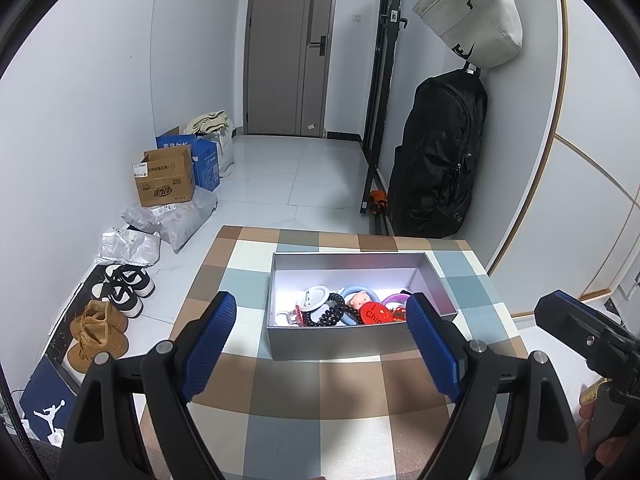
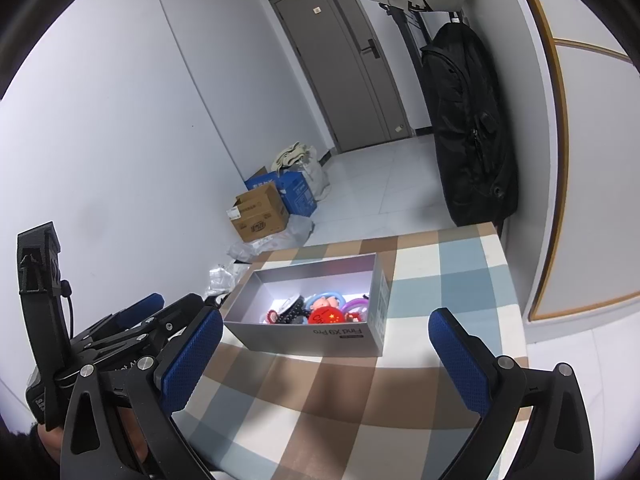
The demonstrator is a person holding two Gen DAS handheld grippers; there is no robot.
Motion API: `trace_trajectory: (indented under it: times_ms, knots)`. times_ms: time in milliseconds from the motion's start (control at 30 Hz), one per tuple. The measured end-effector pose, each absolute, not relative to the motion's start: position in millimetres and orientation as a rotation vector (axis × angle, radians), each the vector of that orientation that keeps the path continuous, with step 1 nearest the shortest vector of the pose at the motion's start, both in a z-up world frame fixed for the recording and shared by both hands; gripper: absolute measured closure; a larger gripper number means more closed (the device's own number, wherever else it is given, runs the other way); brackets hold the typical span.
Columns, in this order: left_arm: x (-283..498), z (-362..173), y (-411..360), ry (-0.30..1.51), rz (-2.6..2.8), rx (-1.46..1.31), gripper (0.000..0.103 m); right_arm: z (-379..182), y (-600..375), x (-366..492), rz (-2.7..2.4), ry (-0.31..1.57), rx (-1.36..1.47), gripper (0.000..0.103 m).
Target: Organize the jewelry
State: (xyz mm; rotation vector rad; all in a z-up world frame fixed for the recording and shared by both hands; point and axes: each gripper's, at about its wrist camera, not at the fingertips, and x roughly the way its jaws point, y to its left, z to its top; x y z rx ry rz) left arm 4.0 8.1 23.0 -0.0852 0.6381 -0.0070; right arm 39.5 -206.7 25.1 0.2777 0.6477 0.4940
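I feared knocking the light box (image 1: pixel 362 342) along the checked tabletop (image 1: pixel 320 412), since both my left tool (image 1: pixel 320 340) and right tool (image 2: pixel 326 354) hung wide and empty before it (trinkets (image 1: pixel 340 310) tangled inside).

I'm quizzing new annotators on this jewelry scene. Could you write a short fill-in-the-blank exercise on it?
1. The jewelry lies inside a grey ____ on the checked tablecloth.
2. Both the left gripper and the right gripper have their jaws ____.
3. The black bead bracelet lies at the box's ____ end, nearest both grippers.
4. The red heart badge rests ____ the box.

Missing: box; open; near; inside
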Motion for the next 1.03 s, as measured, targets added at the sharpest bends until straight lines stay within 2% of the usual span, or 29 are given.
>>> trace_trajectory:
  times_ms: [1033]
  knots:
    - [6.9, 20.9, 9.0, 0.649, -0.017, -0.097, 0.02, 22.6, -207.0, 40.4, 0.486, 0.652, 0.271, 0.0]
